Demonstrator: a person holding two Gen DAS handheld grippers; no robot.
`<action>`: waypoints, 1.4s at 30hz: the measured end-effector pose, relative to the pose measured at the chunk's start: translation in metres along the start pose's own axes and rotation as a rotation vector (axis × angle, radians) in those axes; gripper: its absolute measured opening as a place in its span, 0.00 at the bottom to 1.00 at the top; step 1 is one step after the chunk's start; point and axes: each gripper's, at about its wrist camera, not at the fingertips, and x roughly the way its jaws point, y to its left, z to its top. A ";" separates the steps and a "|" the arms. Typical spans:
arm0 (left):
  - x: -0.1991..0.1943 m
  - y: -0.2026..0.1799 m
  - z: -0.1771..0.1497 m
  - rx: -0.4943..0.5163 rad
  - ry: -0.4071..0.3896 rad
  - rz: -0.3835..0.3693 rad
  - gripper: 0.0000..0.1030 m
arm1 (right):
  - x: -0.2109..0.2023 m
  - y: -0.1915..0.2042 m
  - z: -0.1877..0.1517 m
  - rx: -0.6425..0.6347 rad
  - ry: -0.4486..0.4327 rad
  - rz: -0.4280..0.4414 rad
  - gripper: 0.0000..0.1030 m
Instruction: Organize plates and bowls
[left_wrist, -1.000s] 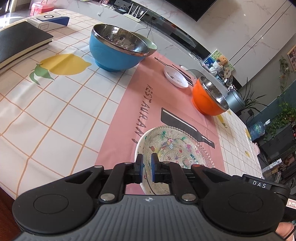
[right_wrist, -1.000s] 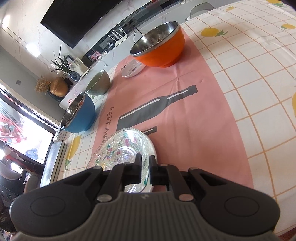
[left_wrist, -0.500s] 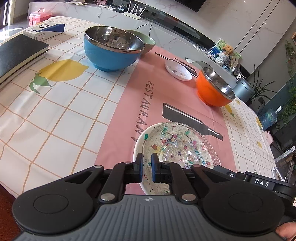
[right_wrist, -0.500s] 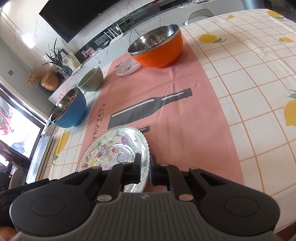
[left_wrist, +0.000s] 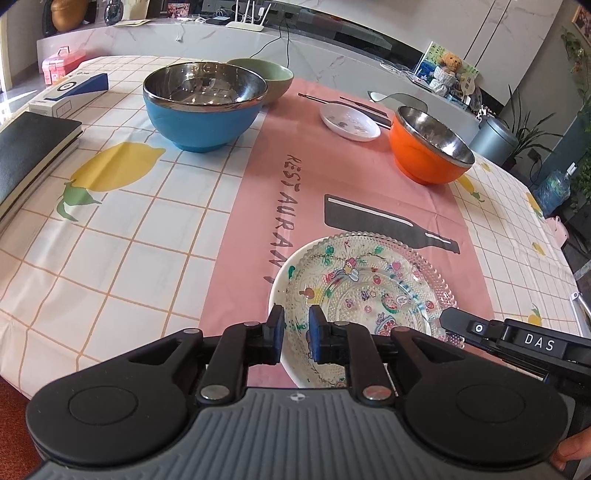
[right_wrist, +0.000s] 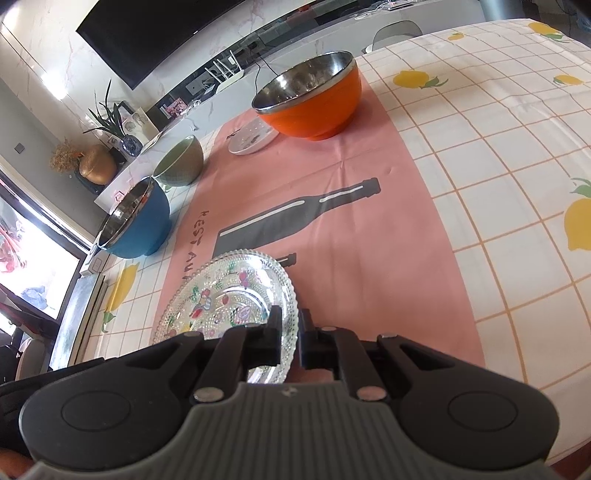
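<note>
A clear beaded glass plate (left_wrist: 406, 280) lies on a white plate with cartoon prints (left_wrist: 280, 288), near the front of the pink runner. My left gripper (left_wrist: 296, 332) straddles the white plate's near-left rim. Its jaws are opening, with the rim between the pads but not pressed. My right gripper (right_wrist: 290, 328) is shut on the glass plate's (right_wrist: 229, 295) right rim, and one of its fingers (left_wrist: 465, 328) shows in the left wrist view. Farther back stand a blue steel-lined bowl (left_wrist: 203, 110), a green bowl (left_wrist: 275, 79), an orange bowl (left_wrist: 424, 147) and a small white dish (left_wrist: 349, 122).
Chopsticks (left_wrist: 354, 105) lie behind the small dish. A black book (left_wrist: 26, 155) and a white-and-blue box (left_wrist: 70, 92) sit at the table's left edge, with a pink box (left_wrist: 61, 64) behind them. The tablecloth (left_wrist: 129, 240) hangs over the near edge.
The left gripper's pads have parted from the plate rim. Its view has rolled more level and drawn slightly up and back. The right gripper keeps its grip and has not moved.
</note>
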 end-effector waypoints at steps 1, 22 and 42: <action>0.000 -0.001 0.001 0.010 0.001 0.009 0.22 | 0.000 0.000 0.000 0.001 0.001 0.002 0.06; 0.001 0.033 -0.004 -0.129 -0.020 -0.157 0.29 | 0.004 0.006 0.002 -0.028 -0.001 -0.017 0.06; 0.006 0.058 -0.003 -0.266 0.000 -0.268 0.29 | 0.007 0.007 0.009 -0.030 0.009 0.033 0.04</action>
